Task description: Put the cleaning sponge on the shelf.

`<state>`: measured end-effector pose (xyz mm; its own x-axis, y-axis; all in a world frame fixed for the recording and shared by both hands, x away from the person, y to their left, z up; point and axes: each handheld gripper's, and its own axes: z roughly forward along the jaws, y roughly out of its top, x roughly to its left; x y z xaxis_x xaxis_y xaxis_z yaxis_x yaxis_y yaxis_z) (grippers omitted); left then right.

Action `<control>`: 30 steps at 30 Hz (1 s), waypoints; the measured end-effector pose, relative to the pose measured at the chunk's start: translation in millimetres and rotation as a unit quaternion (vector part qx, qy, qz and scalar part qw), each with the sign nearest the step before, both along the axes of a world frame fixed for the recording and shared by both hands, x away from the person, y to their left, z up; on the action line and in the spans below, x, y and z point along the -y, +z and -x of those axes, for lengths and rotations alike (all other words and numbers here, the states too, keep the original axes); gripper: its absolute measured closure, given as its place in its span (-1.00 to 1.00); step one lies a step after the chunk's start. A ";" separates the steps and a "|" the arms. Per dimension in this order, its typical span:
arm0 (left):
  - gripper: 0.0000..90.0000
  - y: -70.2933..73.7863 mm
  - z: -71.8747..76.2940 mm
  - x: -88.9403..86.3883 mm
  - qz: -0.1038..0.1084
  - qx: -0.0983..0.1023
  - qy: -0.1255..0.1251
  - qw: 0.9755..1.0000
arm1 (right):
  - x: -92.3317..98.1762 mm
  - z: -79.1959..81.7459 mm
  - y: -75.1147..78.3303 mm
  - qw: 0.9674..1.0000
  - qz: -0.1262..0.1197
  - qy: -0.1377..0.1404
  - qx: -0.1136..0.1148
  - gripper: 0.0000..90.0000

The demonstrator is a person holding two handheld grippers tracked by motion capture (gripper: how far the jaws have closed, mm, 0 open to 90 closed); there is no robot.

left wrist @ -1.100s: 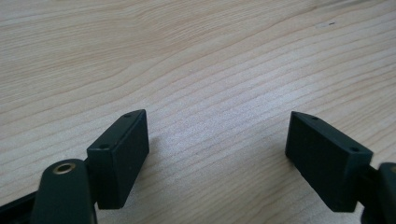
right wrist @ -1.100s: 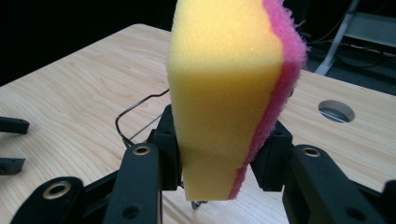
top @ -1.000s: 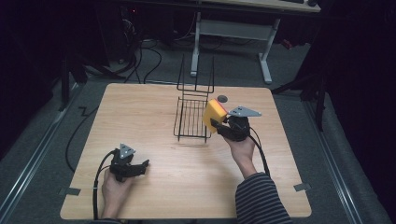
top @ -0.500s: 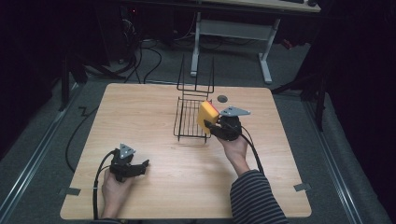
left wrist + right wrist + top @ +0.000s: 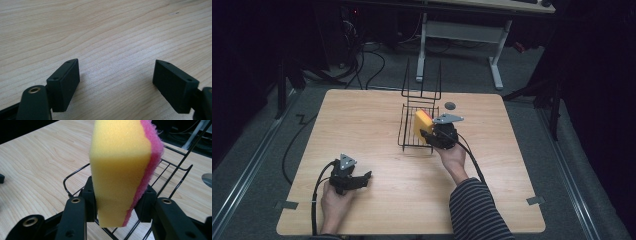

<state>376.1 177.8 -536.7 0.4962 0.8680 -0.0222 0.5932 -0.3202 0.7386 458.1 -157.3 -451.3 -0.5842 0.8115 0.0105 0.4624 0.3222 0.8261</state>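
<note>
Pale wooden table [image 5: 377,125] in a dark room, cables on the floor behind. Held by the right gripper [image 5: 119,206], a sponge [image 5: 122,167] stands upright, its yellow foam against one finger and its pink scouring layer against the other, clamped near its lower end. Just beyond the fingertips sits a black wire rack [image 5: 416,125]. The sponge looks light, soft and squashy; gripping across its flat faces seems secure. Resting on the table, the left gripper [image 5: 116,82] is spread wide, holding nothing.
</note>
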 end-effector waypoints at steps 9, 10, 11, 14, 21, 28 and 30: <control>-0.51 0.0 0.0 0.0 0.000 0.000 0.000 1.000 | -3.3 -7.6 -7.8 1.000 0.008 -0.004 -0.008 0.35; -0.51 0.0 0.1 0.0 0.000 0.000 0.000 1.000 | -3.8 -8.3 -9.0 1.000 0.008 -0.005 -0.010 0.35; -0.51 0.0 0.1 0.0 -0.001 0.000 0.000 1.000 | -4.0 -9.1 -10.2 1.000 0.011 -0.004 -0.009 0.35; -0.51 0.0 0.1 0.1 0.000 0.000 0.000 1.000 | -5.5 -10.6 -13.2 1.000 0.010 -0.005 -0.012 0.35; -0.51 0.0 0.1 0.1 0.000 0.000 0.000 1.000 | -7.1 -12.4 -16.0 1.000 0.013 -0.006 -0.016 0.35; -0.51 0.0 0.1 0.1 0.000 0.000 0.000 1.000 | -6.5 -14.5 -18.6 1.000 0.016 -0.008 -0.020 0.35; -0.51 0.0 0.1 0.1 0.000 0.000 0.000 1.000 | -6.5 -14.9 -18.9 1.000 0.013 -0.009 -0.022 0.34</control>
